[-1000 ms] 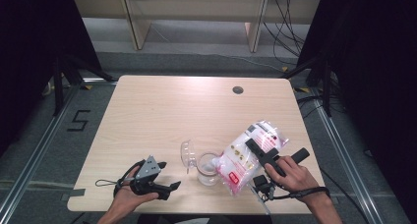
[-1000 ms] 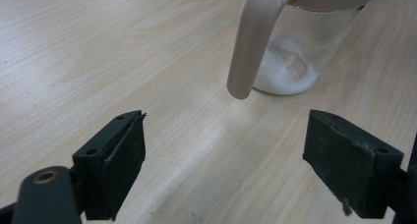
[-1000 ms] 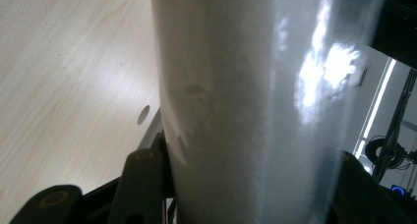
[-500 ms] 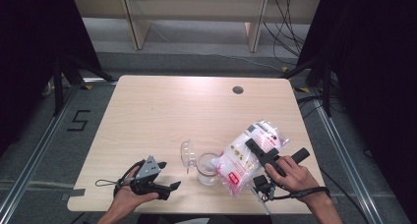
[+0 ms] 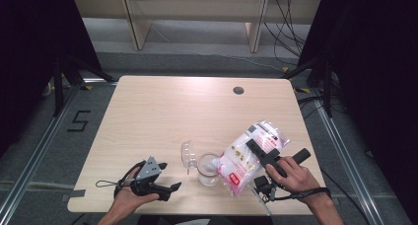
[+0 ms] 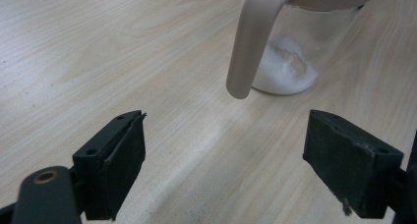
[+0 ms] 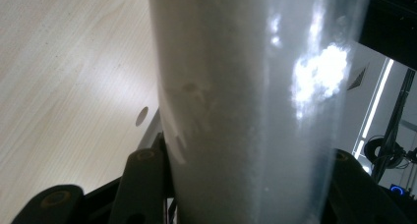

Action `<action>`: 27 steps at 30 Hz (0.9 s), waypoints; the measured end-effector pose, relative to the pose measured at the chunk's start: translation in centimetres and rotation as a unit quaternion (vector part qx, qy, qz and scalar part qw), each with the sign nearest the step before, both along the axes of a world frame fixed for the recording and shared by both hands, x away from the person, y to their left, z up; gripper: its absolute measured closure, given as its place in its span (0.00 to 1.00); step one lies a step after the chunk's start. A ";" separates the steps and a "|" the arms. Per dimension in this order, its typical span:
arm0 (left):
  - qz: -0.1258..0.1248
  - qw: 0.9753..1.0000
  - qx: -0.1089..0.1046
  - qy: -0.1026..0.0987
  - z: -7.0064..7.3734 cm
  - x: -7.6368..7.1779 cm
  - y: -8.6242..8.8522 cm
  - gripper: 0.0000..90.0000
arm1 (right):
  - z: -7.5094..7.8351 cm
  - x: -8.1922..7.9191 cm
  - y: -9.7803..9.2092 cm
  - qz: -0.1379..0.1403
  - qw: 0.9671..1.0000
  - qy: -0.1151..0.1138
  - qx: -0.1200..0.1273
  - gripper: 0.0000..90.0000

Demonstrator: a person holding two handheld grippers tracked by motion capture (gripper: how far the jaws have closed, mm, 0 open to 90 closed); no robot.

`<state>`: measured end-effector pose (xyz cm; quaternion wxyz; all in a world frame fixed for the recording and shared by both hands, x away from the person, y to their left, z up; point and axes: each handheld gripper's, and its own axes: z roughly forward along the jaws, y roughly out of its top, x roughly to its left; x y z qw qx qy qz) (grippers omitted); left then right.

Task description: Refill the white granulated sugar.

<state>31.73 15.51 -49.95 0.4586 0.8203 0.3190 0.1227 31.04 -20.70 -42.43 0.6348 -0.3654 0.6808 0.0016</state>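
Plastic, clear and crinkled, made up the bag [image 5: 251, 153] that the right gripper [image 5: 261, 153] held tilted over the jar [image 5: 208, 169] — a soft pouch packed with white grains, printed with red and black labels. In the right gripper view the bag [image 7: 246, 111] stood between the black jaws, which were clenched on it, its skin glossy and cloudy with powder. The jar was a small round glass one near the front edge of the pale wood-grain surface [image 5: 187, 111], with a thin heap of white grains at its bottom [image 6: 287, 71]; its hinged lid [image 5: 187, 156] stood open at its left side. The left gripper [image 5: 165, 178] lay low on the surface, to the left of the jar and apart from it, its blocky matte jaws spread wide and holding nothing. A small dark round hole [image 5: 238, 90] sat well apart, toward the far side — nothing stood between it and the jar.
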 end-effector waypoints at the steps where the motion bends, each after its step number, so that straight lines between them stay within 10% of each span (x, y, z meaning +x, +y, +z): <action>1: 0.000 1.000 0.000 0.000 0.0 0.0 0.0 0.17 | 0.0 0.0 0.0 0.000 1.000 0.000 0.000 0.64; 3: 0.000 1.000 0.000 0.000 0.0 0.0 0.0 0.17 | -0.5 -0.3 -0.5 -0.033 0.999 0.011 0.042 0.64; 27: 0.005 1.000 -0.004 -0.005 0.0 0.0 0.0 0.17 | -0.3 -0.3 -0.5 -0.031 0.999 0.005 0.041 0.64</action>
